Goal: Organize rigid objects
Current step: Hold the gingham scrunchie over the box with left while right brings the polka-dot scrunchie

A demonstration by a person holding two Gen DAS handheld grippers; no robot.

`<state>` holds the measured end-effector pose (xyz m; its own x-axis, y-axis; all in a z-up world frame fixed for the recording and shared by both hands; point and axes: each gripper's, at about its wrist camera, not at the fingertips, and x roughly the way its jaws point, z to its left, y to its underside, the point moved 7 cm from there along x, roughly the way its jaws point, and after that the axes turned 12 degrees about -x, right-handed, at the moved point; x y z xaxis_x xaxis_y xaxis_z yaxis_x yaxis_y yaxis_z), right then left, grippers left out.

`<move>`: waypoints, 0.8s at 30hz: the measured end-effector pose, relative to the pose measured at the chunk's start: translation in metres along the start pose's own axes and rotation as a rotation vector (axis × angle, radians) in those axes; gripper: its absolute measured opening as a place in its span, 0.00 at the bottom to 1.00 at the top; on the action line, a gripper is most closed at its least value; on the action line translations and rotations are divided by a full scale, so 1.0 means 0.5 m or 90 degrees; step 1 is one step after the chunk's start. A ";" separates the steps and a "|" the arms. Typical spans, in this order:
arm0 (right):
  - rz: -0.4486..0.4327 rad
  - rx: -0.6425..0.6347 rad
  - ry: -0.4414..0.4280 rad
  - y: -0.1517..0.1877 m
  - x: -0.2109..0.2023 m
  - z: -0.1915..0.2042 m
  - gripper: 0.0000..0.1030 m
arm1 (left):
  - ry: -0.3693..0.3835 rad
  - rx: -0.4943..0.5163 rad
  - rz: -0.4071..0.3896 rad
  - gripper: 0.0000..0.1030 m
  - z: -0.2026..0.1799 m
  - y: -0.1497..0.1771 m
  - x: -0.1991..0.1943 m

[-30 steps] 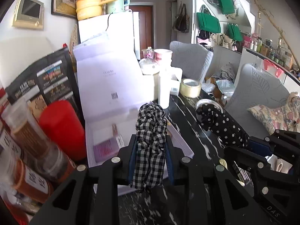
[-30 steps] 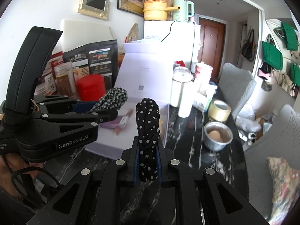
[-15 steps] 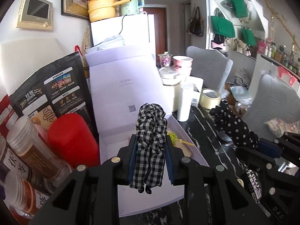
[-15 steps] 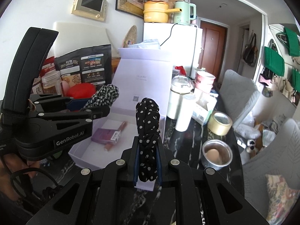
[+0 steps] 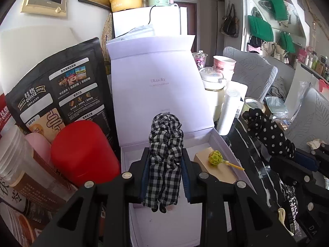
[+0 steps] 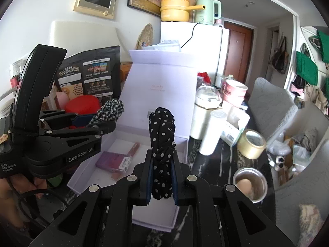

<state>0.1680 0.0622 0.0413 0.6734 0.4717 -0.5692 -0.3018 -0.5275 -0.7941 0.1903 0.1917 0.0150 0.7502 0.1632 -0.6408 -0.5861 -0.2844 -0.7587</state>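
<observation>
Lower centre of the left wrist view: I am holding my left gripper (image 5: 165,177) over the white box (image 5: 224,144), its jaws clamped on the checked scrunchie (image 5: 165,160).
Checked scrunchie: it is standing up between the blue pads (image 5: 145,177), its top poking above them and its lower end hanging out below.
Lower centre of the right wrist view: I am keeping my right gripper (image 6: 162,177) pinched tight on the polka-dot scrunchie (image 6: 162,144).
Polka-dot scrunchie: it is rising upright out of the narrow gap between the pads.
White box: it is lying open on the dark marbled table (image 6: 222,164), lid standing up at the back.
Inside the box: a tan block with a green-headed stick (image 5: 216,158) is lying at the right in the left view; a purple packet (image 6: 114,161) is lying at the left in the right view.
Left of the box: a red container (image 5: 82,152) is standing just beside it.
</observation>
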 end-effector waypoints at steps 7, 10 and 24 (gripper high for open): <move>0.015 0.014 -0.013 0.009 0.049 -0.007 0.15 | -0.012 -0.004 0.016 0.26 0.009 0.009 0.035; 0.023 0.021 -0.014 0.016 0.064 -0.015 0.15 | -0.016 -0.002 0.024 0.26 0.007 0.015 0.049; 0.078 0.039 -0.023 0.060 0.135 -0.030 0.15 | -0.044 -0.004 0.058 0.26 0.018 0.037 0.107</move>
<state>0.2145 0.0674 -0.0178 0.6044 0.4329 -0.6687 -0.4207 -0.5394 -0.7294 0.2166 0.2036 -0.0345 0.6709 0.2019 -0.7136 -0.6487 -0.3066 -0.6966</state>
